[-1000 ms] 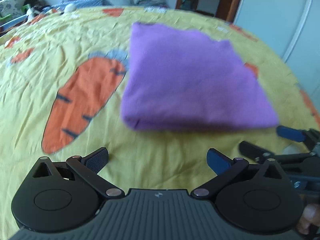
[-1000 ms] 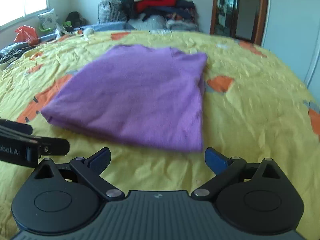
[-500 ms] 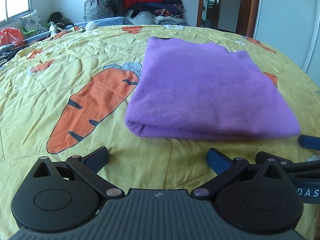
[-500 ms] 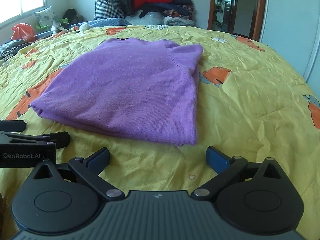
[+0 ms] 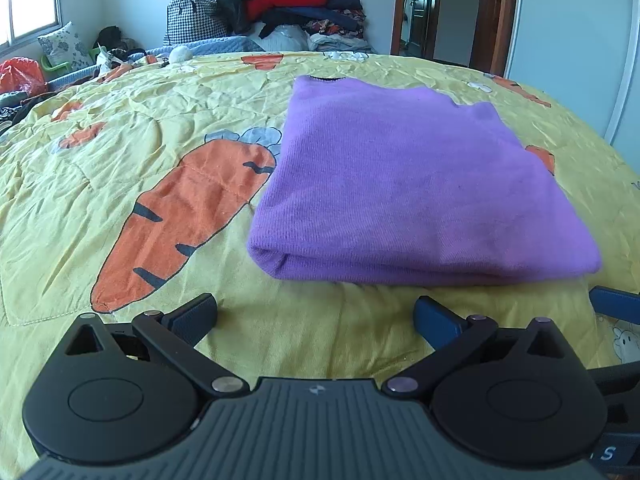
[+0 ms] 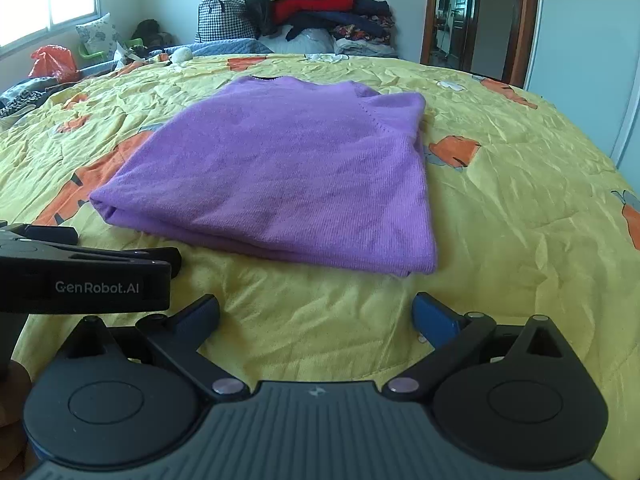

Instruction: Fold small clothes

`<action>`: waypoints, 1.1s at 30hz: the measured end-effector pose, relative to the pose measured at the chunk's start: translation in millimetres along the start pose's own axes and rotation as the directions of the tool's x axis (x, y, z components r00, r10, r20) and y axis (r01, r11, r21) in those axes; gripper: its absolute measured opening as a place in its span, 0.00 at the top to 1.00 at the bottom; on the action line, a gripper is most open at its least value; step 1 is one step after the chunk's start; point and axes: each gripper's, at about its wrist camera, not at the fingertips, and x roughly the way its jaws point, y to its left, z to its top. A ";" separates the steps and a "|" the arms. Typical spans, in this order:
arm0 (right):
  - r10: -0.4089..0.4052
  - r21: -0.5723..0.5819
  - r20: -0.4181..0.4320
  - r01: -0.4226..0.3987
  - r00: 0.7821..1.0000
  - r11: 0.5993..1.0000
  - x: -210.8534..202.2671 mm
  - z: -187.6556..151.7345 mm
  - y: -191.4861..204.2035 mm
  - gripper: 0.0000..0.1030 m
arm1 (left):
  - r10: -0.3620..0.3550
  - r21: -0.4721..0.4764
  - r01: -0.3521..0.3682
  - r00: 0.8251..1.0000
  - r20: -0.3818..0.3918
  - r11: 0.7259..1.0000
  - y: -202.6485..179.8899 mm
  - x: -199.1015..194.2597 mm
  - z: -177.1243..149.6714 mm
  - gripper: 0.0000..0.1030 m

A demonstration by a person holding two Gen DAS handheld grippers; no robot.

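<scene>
One purple sweater (image 5: pixel 408 192) lies folded into a flat block on the bed's yellow cover (image 5: pixel 120 168), its folded edge nearest the cameras and its neckline at the far side. Two claws hang over the cover just short of that near edge, neither touching the sweater. The left claw (image 5: pixel 316 316) is released, its two blue-tipped fingers spread wide with only yellow cover between them. The right claw (image 6: pixel 316 316) is likewise released and empty, its fingers equally spread.

The left wrist view shows one large printed carrot (image 5: pixel 180 220) lying beside the sweater's left side, and the tip of the right claw at the right border. The right wrist view shows instead the sweater's right side with a sleeve seam, a smaller carrot print (image 6: pixel 454 150) beyond it, and the left claw's body at the left border. Both views show one pile of clothes (image 6: pixel 316 4) against the far wall.
</scene>
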 end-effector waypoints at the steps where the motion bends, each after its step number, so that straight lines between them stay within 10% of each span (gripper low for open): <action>1: -0.001 0.003 0.001 0.001 1.000 1.000 0.1 0.1 -0.5 0.00 | 0.000 0.000 0.000 1.000 0.001 1.000 0.0 -0.1 -0.2 0.00; 33: -0.002 0.002 0.001 0.002 1.000 1.000 1.1 0.8 -0.8 0.00 | 0.000 -0.002 0.000 1.000 0.010 1.000 -0.4 -0.7 -0.8 0.00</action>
